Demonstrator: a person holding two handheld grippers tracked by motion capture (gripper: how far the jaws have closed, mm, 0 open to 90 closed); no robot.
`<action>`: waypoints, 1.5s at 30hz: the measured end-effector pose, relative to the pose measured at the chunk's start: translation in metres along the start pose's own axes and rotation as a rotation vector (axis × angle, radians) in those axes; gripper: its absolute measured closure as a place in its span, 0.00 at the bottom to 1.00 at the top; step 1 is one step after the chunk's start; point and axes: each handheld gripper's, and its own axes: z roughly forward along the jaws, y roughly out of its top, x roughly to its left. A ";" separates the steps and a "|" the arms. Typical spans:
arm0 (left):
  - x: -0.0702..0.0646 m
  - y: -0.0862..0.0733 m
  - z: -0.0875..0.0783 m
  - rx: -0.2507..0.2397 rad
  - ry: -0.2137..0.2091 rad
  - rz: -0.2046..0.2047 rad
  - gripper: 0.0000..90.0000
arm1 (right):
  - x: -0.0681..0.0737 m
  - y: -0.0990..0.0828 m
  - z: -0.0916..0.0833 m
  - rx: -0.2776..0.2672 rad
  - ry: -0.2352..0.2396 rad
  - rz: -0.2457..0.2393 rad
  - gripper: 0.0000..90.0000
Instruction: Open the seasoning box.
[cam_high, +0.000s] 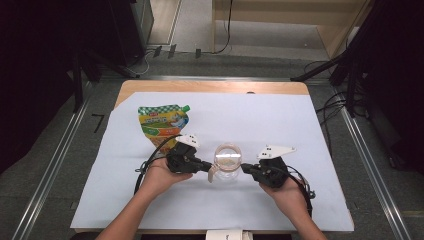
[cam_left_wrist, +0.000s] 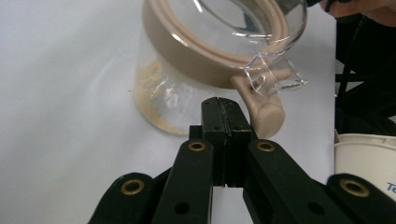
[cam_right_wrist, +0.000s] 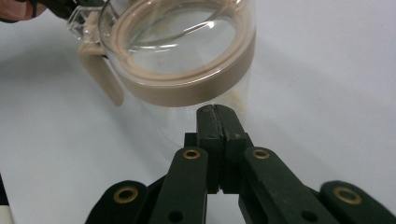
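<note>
While both hands lie low, left gripper (cam_high: 209, 166) and right gripper (cam_high: 245, 169), jaws closed empty, flank jar (cam_high: 228, 156).

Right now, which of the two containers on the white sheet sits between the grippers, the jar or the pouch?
The clear jar with the beige lid ring, flanked by both shut grippers. The green pouch lies flat farther back, beyond the left gripper.

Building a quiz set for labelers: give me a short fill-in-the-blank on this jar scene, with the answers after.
1. The clear jar stands between the two ____.
2. The jaws of the left tool are ____.
3. The jar's lid ring is ____ in colour.
4. The printed pouch lies flat on the white ____.

Missing words: tools; shut; beige; sheet
</note>
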 end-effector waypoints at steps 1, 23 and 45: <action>0.000 0.000 0.000 0.000 0.000 0.000 1.00 | -0.001 0.000 0.001 -0.003 0.000 -0.006 1.00; -0.026 0.004 0.024 0.050 -0.075 0.035 1.00 | -0.007 0.010 0.029 0.010 -0.046 0.033 1.00; -0.007 -0.003 -0.026 -0.050 -0.064 -0.016 0.59 | 0.054 -0.004 -0.021 -0.016 0.042 -0.025 1.00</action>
